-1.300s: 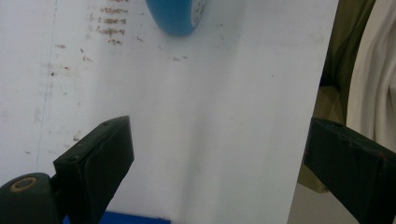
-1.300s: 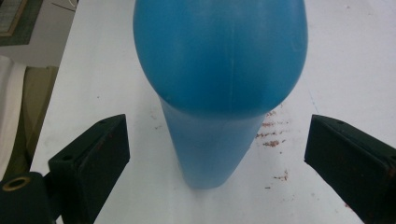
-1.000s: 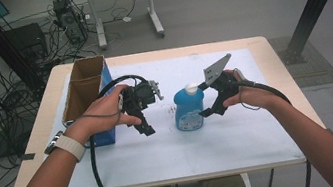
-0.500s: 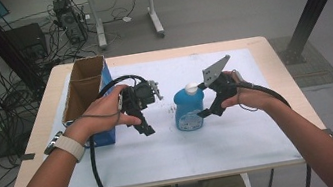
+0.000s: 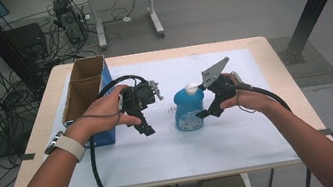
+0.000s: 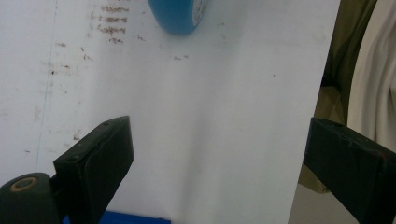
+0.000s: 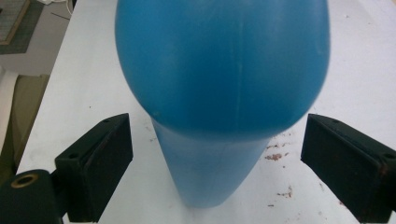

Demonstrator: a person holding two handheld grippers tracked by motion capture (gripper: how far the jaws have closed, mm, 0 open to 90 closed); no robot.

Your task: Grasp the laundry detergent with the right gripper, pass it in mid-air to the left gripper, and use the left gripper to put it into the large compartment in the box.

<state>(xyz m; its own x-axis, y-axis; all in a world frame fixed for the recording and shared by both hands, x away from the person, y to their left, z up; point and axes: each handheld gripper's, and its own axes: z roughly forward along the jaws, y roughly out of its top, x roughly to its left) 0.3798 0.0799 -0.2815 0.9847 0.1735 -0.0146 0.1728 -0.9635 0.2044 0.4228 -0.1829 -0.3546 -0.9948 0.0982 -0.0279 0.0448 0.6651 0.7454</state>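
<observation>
A: Right gripper [image 5: 204,114]?
B: Jaws have just been closing, blue bottle [image 5: 189,108] between them, pads not touching yet (gaps both sides). Bottle upright mid-desk [image 5: 244,147], same spot as before.
A: Left gripper [image 5: 149,129]?
B: Open, empty, hovering near the cardboard box [image 5: 84,89]. Looks like a grasp is starting.

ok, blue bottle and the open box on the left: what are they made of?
Blue bottle: looks like plastic, smooth with a soft sheen and a faint mould seam down its side, white cap. Open box: probably cardboard, matte brown inside with thin raw edges, blue printed outer face.
</observation>
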